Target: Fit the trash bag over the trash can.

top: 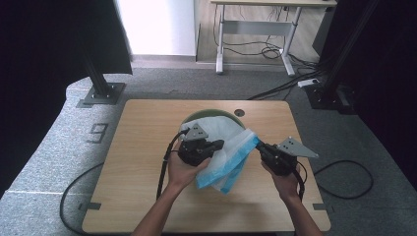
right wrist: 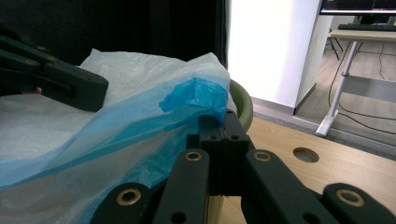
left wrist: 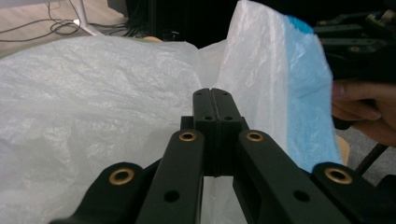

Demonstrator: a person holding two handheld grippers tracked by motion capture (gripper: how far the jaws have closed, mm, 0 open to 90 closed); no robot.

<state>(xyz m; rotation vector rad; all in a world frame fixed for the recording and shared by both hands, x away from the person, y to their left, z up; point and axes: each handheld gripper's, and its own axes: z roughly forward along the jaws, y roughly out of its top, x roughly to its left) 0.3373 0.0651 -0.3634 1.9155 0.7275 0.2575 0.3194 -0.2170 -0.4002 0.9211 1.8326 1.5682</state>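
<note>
A white plastic bag with a blue band (top: 223, 157) is held up between the two grippers over the middle of the table (top: 142, 147), draped across a green bowl (top: 209, 115) that stands nearer the far edge. The left gripper (top: 216, 145) is gripped from below by the left hand (top: 184, 169), whose forearm comes up from the near edge and angles toward the bag; its jaws are seen pressed together in the left gripper view, with the white film (left wrist: 93, 107) caught between them. The right gripper (top: 259, 146) is held by the right hand (top: 285, 179), its forearm also rising from the near edge and pointing inward to the left. In the right gripper view its jaws are closed on the blue corner of the bag (right wrist: 196, 95), just before the bowl's rim (right wrist: 243, 105).
</note>
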